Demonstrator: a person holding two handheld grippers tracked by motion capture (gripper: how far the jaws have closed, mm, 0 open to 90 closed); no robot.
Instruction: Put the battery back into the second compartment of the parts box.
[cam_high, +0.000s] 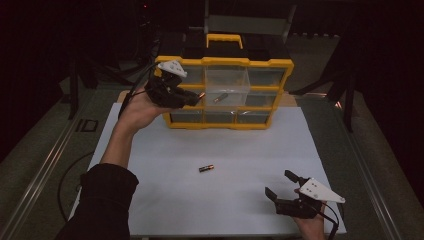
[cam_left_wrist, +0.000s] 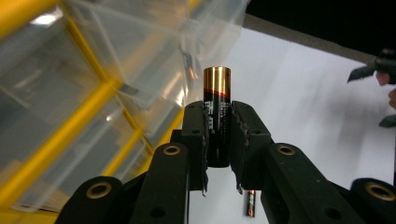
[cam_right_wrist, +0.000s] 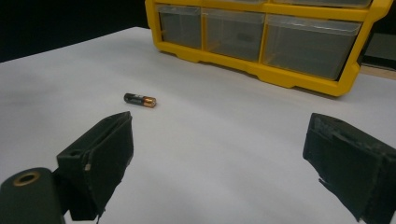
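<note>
My left gripper (cam_high: 195, 98) is raised in front of the yellow organizer (cam_high: 225, 61), shut on a black and copper battery (cam_high: 201, 95). In the left gripper view the battery (cam_left_wrist: 217, 107) stands upright between the pads, its copper end sticking out above the left gripper (cam_left_wrist: 218, 123). A clear middle drawer (cam_high: 227, 80) is pulled out just beside it, with another battery (cam_high: 220, 98) inside. A third battery (cam_high: 206, 168) lies on the white table (cam_high: 150, 200). My right gripper (cam_high: 278, 182) rests near the front right edge, open and holding nothing.
In the right gripper view the loose battery (cam_right_wrist: 139, 100) lies ahead and left of the right gripper (cam_right_wrist: 219, 135), with the organizer's bottom row of shut drawers (cam_right_wrist: 299, 44) beyond. Dark floor surrounds the table.
</note>
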